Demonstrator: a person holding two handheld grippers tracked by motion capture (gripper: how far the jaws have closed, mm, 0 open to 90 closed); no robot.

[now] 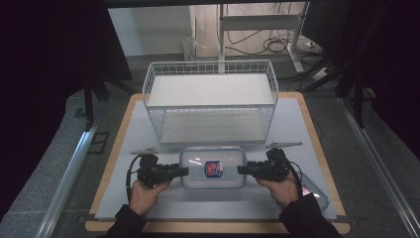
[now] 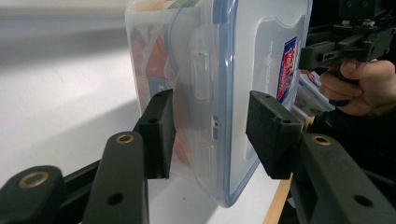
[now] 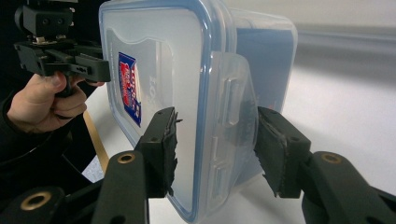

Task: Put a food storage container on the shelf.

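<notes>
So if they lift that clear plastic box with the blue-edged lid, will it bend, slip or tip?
The plastic box looks rigid, so it probably won't flex. Its smooth glossy walls could slip, though the left gripper and right gripper each straddle an end latch, which may help. It sits low and flat, so tipping seems unlikely.

Each black tool [image 2: 210,133] has blocky pads [image 3: 163,149], brass-ringed holes and a trailing cable — dark sleeves [image 1: 126,223].
</notes>
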